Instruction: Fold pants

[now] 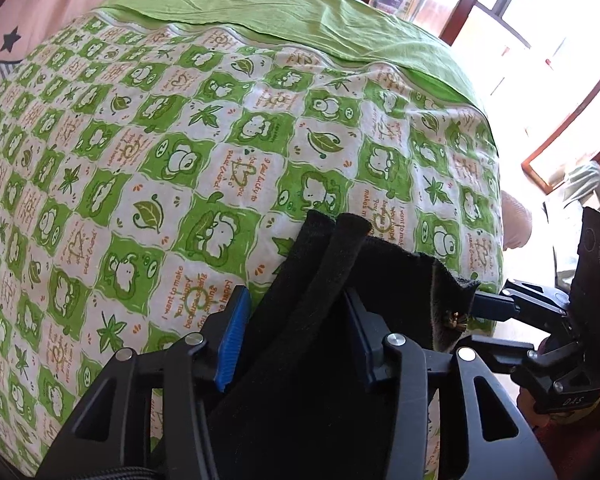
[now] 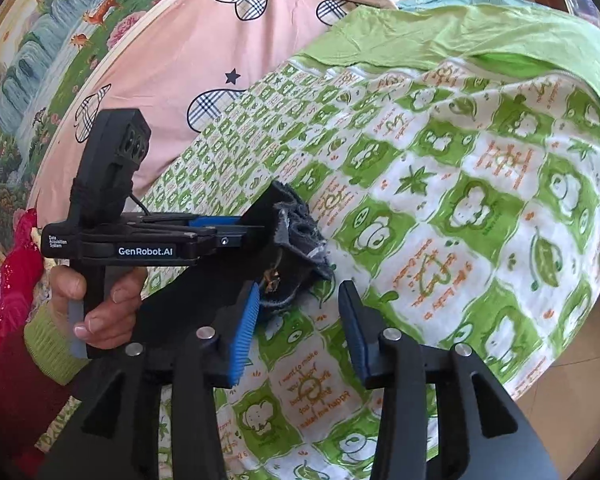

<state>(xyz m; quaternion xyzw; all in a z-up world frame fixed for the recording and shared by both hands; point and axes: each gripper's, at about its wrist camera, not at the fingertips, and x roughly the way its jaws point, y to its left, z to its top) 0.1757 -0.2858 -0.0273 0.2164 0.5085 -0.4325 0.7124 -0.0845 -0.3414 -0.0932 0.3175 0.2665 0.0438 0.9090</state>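
Observation:
The black pants (image 1: pixel 320 280) are bunched into a thick fold that runs up between the jaws of my left gripper (image 1: pixel 296 320). The jaws are shut on the fold, above a frog-print bedspread (image 1: pixel 160 160). From the right wrist view the left gripper (image 2: pixel 256 232) is seen side-on, a hand (image 2: pixel 100 300) around its grip, with the pants (image 2: pixel 296 220) sticking out past its fingers. My right gripper (image 2: pixel 300 320) stands open; the pants' frayed corner with a small gold trim (image 2: pixel 272 276) lies just beyond its left pad, and no cloth is pressed between the pads. In the left wrist view the right gripper (image 1: pixel 484 320) sits beside that corner.
A plain green sheet (image 1: pixel 300 20) covers the far part of the bed. A pink cover with plaid hearts (image 2: pixel 220 40) lies behind, and a landscape picture (image 2: pixel 40 60) hangs at the left. The bed's edge drops off toward a bright window (image 1: pixel 540 40) at the right.

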